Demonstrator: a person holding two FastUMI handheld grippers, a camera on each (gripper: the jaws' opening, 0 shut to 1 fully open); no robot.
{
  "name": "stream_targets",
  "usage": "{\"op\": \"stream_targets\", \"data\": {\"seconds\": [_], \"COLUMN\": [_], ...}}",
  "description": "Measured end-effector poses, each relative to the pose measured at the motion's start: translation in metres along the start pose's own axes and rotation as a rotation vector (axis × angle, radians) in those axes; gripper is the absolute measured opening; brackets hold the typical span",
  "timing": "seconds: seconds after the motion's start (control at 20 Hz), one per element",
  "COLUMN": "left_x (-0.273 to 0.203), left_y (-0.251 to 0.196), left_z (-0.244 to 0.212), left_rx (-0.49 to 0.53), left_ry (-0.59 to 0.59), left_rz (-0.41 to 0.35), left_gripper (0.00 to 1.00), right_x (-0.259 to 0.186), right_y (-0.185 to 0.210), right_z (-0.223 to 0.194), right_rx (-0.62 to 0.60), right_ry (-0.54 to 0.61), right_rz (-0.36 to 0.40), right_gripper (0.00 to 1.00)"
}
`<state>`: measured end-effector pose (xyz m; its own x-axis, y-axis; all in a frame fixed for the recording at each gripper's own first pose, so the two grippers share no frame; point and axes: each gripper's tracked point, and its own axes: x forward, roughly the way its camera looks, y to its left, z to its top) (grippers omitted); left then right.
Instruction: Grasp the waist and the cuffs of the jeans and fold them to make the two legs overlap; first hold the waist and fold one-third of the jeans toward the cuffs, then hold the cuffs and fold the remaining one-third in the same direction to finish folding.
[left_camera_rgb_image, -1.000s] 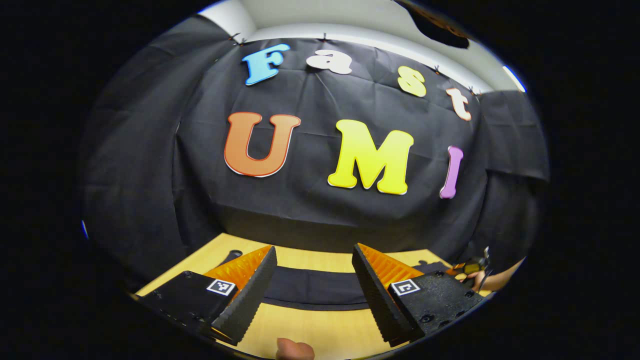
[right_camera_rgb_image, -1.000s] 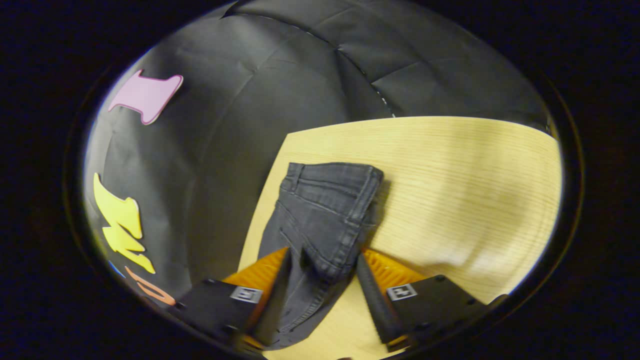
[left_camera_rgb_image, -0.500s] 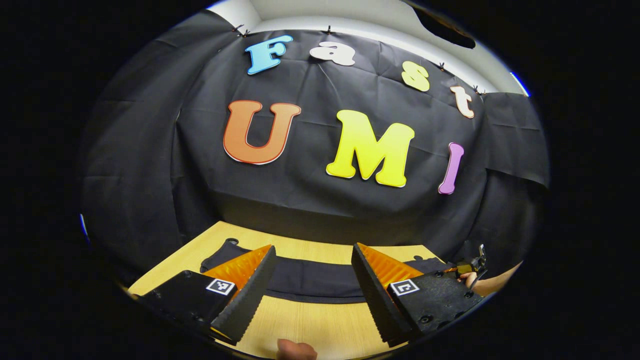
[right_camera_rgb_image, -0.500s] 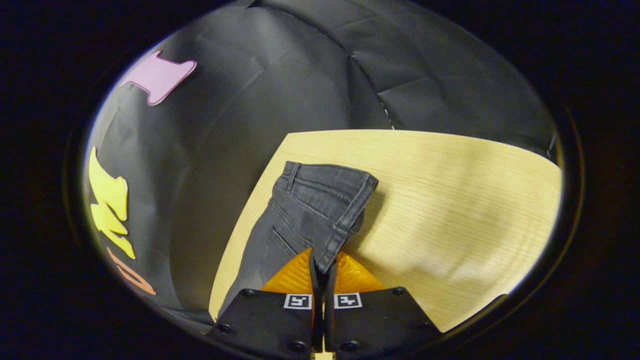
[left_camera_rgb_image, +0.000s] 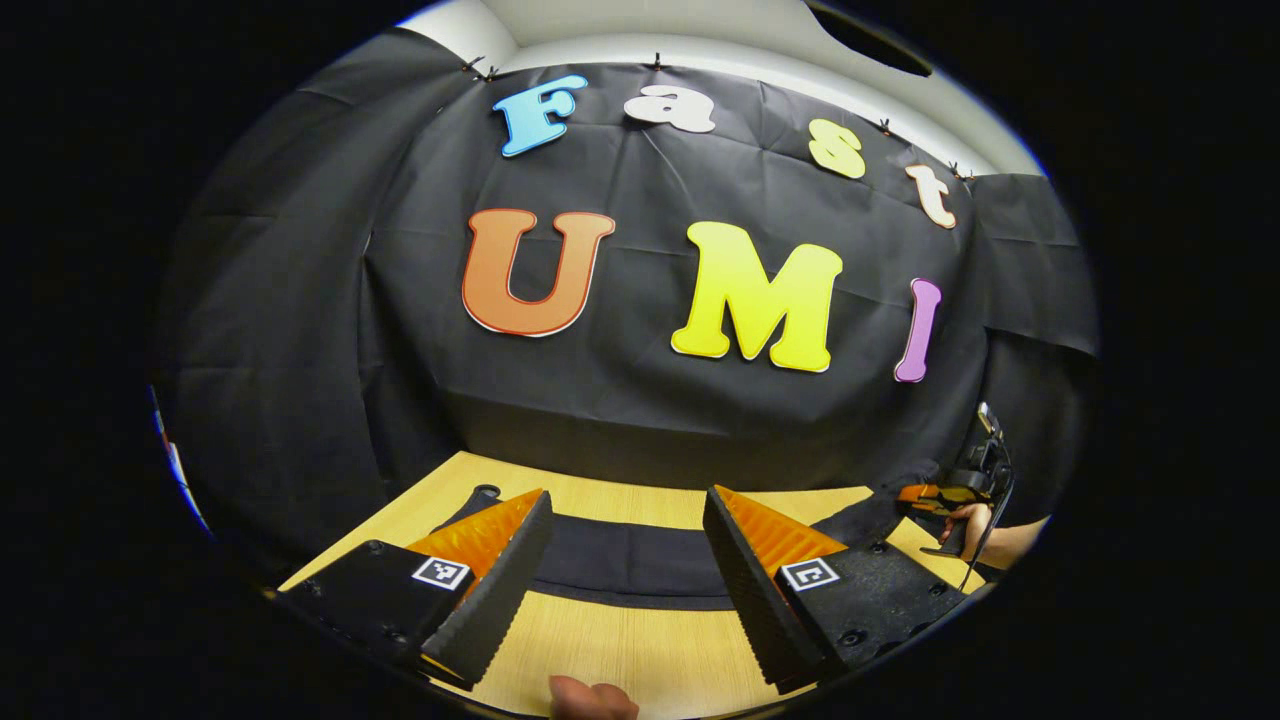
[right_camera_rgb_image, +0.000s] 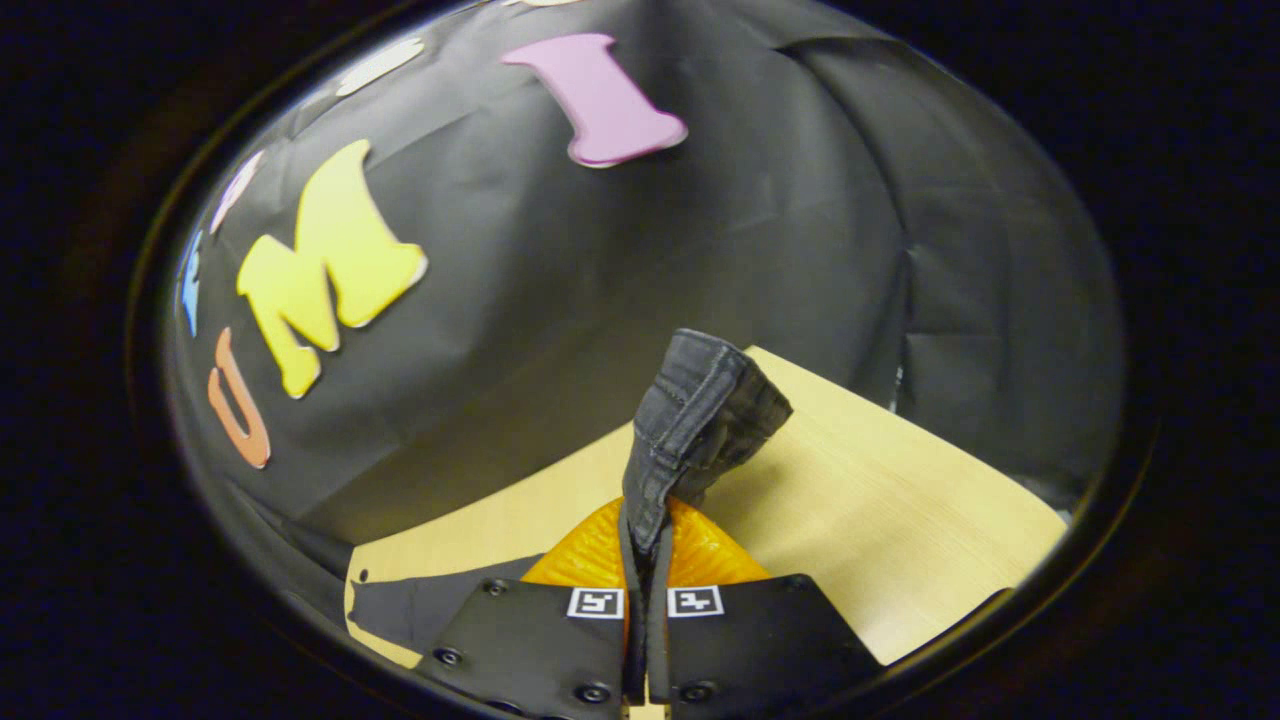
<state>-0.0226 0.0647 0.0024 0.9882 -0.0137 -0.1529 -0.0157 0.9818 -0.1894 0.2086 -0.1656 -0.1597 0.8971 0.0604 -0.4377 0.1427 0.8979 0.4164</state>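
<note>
- The dark grey denim jeans (right_camera_rgb_image: 700, 420) lie on the pale wooden worktop (right_camera_rgb_image: 880, 500), with the long legs (left_camera_rgb_image: 630, 560) stretched flat across it.
- The right claw (right_camera_rgb_image: 645, 560) is pinched tight on the waist of the jeans, and that end is lifted up off the worktop.
- The left claw (left_camera_rgb_image: 625, 580) is wide open and holds nothing. It hangs above the worktop, just in front of the legs.
- I think this is the first step, making the two legs lie on top of each other.
- Next, the left claw needs to reach the cuffs and pinch them, so both ends can go over together.
</note>
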Motion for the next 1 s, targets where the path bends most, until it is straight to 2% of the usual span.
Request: {"op": "stream_targets", "data": {"seconds": [0.1, 0.2, 0.25, 0.35, 0.4, 0.5, 0.55, 0.7, 1.0], "left_x": [-0.004, -0.005, -0.006, -0.009, -0.01, -0.014, -0.016, -0.022, -0.031], "left_y": [0.004, 0.005, 0.007, 0.009, 0.011, 0.017, 0.021, 0.033, 0.051], "left_z": [0.003, 0.005, 0.004, 0.005, 0.005, 0.007, 0.008, 0.012, 0.009], "left_rx": [0.013, 0.017, 0.018, 0.023, 0.029, 0.045, 0.052, 0.044, 0.039], "left_ry": [-0.013, -0.022, -0.02, -0.022, -0.025, -0.03, -0.031, -0.042, -0.045], "left_rz": [0.009, 0.011, 0.014, 0.024, 0.03, 0.046, 0.055, 0.086, 0.127], "left_gripper": [0.97, 0.97, 0.97, 0.97, 0.97, 0.97, 0.97, 0.97, 0.97], "right_x": [-0.032, -0.039, -0.046, -0.053, -0.056, -0.054, -0.052, -0.047, -0.038], "right_y": [0.035, 0.043, 0.051, 0.082, 0.103, 0.136, 0.152, 0.178, 0.192], "right_z": [0.01, 0.01, 0.008, -0.013, -0.031, -0.06, -0.082, -0.133, -0.202], "right_rx": [-0.11, -0.152, -0.178, -0.237, -0.271, -0.313, -0.345, -0.368, -0.439], "right_ry": [-0.014, -0.008, -0.005, 0.004, 0.018, 0.042, 0.067, 0.113, 0.18], "right_rz": [0.114, 0.177, 0.205, 0.249, 0.282, 0.324, 0.348, 0.357, 0.337], "right_gripper": [0.01, 0.05, 0.0, 0.01, 0.05, 0.05, 0.0, 0.01, 0.02]}}
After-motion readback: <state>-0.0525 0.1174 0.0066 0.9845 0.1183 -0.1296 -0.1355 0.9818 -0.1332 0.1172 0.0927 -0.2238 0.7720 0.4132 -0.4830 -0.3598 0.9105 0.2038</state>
